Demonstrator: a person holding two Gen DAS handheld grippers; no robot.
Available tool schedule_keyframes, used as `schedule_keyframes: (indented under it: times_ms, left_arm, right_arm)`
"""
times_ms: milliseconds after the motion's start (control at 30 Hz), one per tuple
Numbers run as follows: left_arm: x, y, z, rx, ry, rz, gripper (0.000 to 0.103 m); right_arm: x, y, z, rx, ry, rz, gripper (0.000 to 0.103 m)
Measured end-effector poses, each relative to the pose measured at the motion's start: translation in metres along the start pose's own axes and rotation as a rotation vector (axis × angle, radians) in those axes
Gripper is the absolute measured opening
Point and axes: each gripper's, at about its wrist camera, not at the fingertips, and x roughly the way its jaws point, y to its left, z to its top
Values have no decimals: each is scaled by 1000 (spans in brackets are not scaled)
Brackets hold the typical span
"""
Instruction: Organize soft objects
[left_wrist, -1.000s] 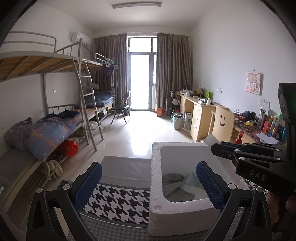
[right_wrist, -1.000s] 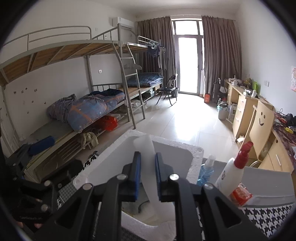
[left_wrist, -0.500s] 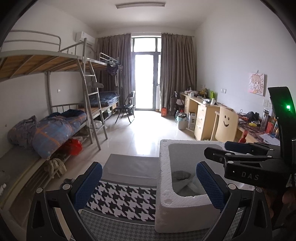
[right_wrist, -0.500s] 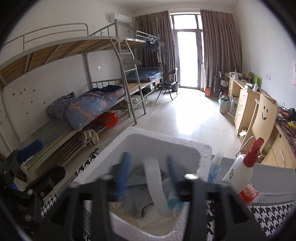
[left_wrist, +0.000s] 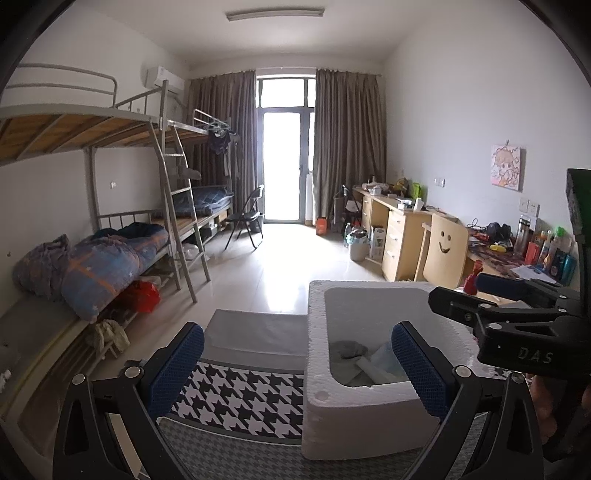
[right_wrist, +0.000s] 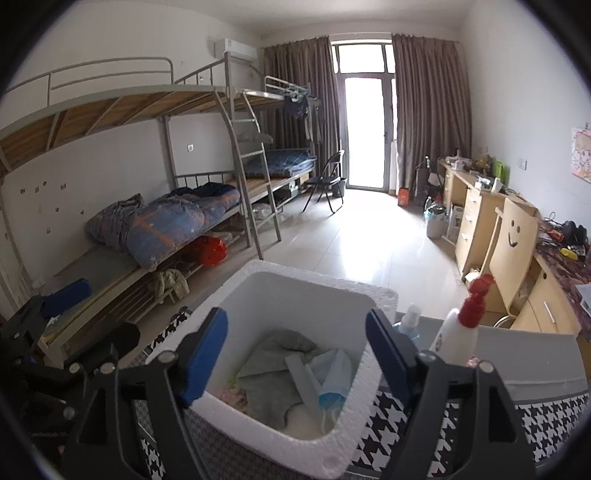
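A houndstooth-covered counter fills the foreground, and above it the right gripper hangs over the white foam box, jaws spread wide and empty, while the left gripper waits beside the box with jaws spread too. Inside lie a grey cloth and a pale tube, so this drop looks finished. Next up: find another soft item, steering clear of the spray bottle just beyond, the bunk beds far behind.
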Motion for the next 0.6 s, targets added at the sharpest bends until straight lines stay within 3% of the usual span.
schedule_keyframes:
  times_ms: [100,600]
  left_arm:
    - [-7,-2,-1,5,-9,-9,102]
    - [-49,-13,-3,18,-66,-51,102]
  right_arm:
    - [-8,-1,1,6,-26,-14,95]
    - [-62,7,-14,-14,-110,-56,97]
